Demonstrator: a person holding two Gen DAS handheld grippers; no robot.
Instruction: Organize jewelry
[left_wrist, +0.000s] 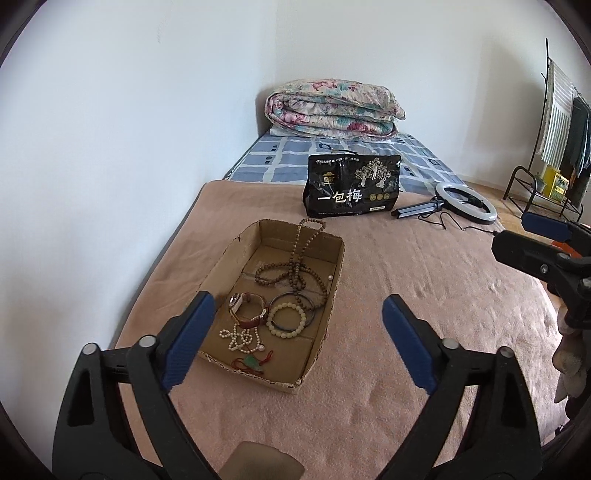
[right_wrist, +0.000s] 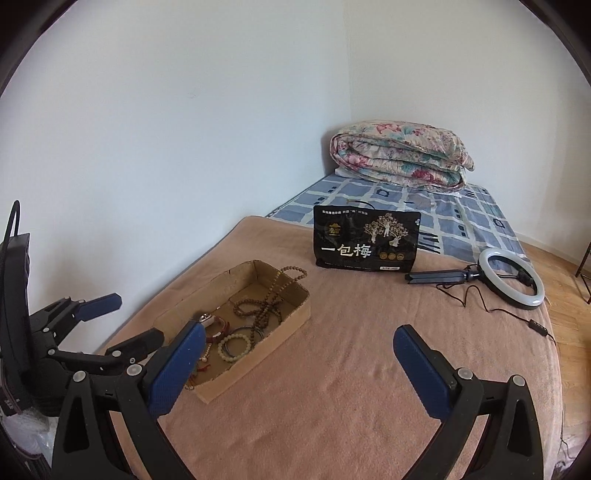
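Toward eleven o'clock of my left gripper (left_wrist: 299, 332), the cardboard tray (left_wrist: 328, 291) keeps the jewelry corralled: wooden beads (left_wrist: 295, 269), bangles, a watch (left_wrist: 247, 308). Both grippers hang empty, fingers wide apart, the right gripper (right_wrist: 295, 354) likewise. My left finger hides the tray's near corner.

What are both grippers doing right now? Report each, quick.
Left gripper: open, holding nothing, above the cardboard tray.
Right gripper: open, holding nothing.
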